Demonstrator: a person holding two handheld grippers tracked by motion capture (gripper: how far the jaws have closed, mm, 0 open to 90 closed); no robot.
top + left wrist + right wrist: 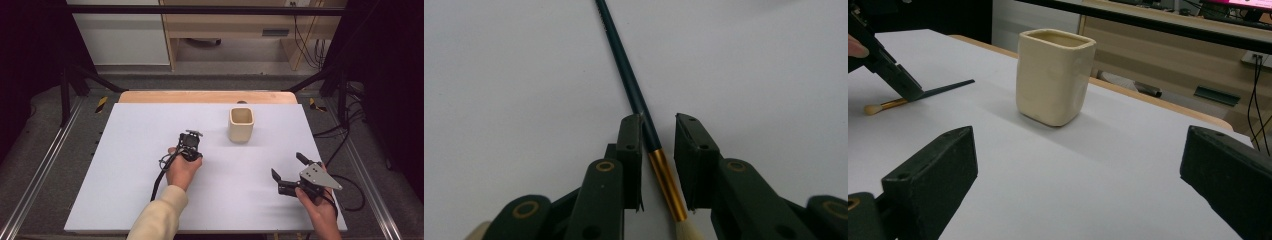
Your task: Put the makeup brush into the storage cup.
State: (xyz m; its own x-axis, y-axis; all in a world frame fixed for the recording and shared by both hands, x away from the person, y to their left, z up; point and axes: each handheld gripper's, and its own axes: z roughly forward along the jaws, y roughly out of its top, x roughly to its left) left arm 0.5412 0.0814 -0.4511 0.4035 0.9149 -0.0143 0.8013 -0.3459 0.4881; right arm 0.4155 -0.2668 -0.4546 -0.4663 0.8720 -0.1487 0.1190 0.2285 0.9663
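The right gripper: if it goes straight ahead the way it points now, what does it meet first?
Probably the cream cup, which stands between the wide-open jaws of the right gripper in its own view. The table between them looks bare, though depth is hard to judge.

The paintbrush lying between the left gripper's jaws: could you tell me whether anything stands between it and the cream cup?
Nothing visible does. The paintbrush lies flat on the white table, between the left gripper's jaws, one jaw against its handle. Only bare tabletop separates it from the cream cup. The right gripper is open and off to the side.
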